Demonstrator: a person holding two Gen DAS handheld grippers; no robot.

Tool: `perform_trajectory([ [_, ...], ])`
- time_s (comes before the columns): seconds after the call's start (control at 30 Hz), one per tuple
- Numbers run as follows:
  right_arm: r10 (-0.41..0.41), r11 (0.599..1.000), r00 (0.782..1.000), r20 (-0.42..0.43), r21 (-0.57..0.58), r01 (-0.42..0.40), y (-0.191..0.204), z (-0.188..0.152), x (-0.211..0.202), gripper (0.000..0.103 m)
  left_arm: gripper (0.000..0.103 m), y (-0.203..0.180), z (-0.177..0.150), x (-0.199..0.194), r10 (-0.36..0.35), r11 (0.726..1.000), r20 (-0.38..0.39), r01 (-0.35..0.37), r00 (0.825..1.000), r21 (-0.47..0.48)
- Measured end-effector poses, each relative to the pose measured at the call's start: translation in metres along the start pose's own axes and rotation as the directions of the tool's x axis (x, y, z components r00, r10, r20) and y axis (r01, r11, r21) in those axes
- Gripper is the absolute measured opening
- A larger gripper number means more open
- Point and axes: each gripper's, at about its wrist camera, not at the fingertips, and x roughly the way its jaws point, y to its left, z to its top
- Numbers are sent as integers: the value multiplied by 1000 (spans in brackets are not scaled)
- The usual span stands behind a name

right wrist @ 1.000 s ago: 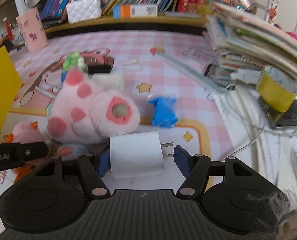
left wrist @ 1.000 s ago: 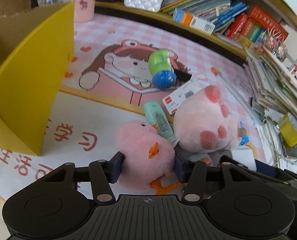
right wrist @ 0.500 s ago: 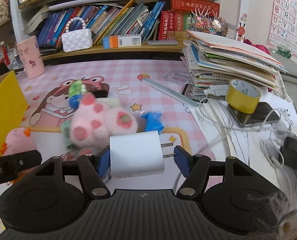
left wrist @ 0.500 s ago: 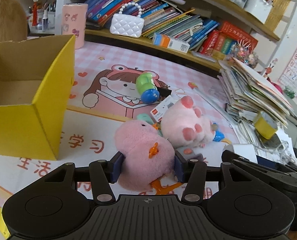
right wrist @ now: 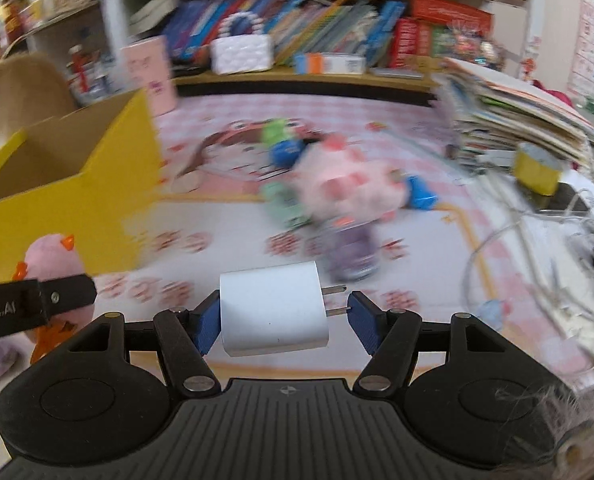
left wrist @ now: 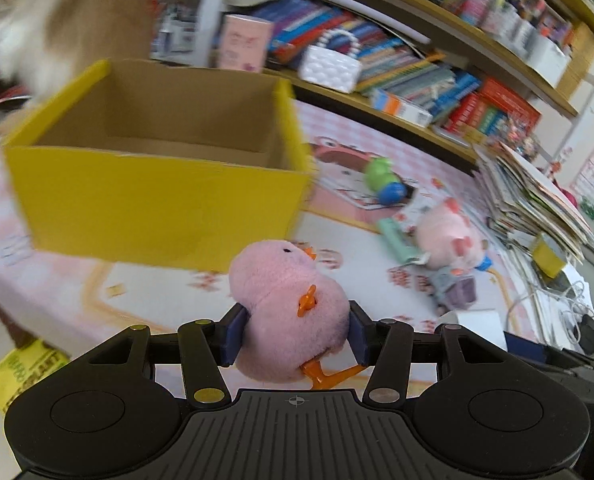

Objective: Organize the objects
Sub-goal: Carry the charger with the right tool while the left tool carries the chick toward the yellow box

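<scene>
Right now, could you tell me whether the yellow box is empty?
Seemingly empty: the box is open-topped, showing bare cardboard walls and floor; its near corners are hidden.

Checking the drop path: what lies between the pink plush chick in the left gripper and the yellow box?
Nothing stands there. In the left wrist view, only bare printed mat separates the pink plush chick, clamped in the left gripper, from the yellow box.

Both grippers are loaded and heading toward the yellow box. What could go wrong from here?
The white charger is pinched between the right gripper's fingers through its thin prongs, so it might twist loose. The pink chick plush in the left gripper sits below the yellow box rim and could snag the wall.
</scene>
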Motion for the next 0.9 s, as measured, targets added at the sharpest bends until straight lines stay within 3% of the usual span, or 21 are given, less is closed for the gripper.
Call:
perform_trajectory([
  [0.47,150,985,988,-26,-83,-152,125,-49,-32,64,50,105,-27,-74,92,995,43,-90,995,-44],
  [0.9,169,978,986,15,-129,-166,167,-53,-55,64,50,138,-28,-103,89,995,105,-83,990,-59],
])
